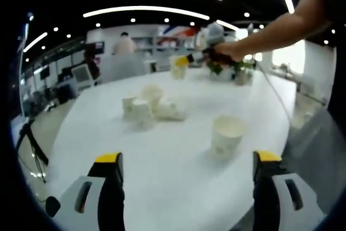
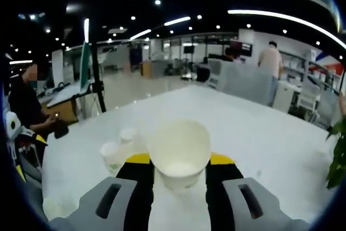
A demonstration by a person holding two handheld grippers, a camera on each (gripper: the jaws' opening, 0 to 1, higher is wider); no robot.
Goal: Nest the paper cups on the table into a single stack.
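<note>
In the left gripper view my left gripper (image 1: 187, 159) is open above the white table (image 1: 162, 177), nothing between its jaws. One upright paper cup (image 1: 227, 133) stands just ahead on the right. A cluster of several cups (image 1: 151, 106), some tipped over, lies further off at the centre. Beyond them a bare arm holds my right gripper (image 1: 186, 60) with a cup (image 1: 178, 71) in it. In the right gripper view that gripper (image 2: 180, 160) is shut on the paper cup (image 2: 180, 147), mouth toward the camera, raised above the table. Two small cups (image 2: 116, 150) stand below it to the left.
Potted plants (image 1: 232, 71) stand at the table's far end, and leaves (image 2: 338, 155) show at the right edge. A tripod pole (image 2: 97, 79) and a seated person (image 2: 24, 101) are beyond the table. Another person (image 1: 125, 44) stands behind partitions.
</note>
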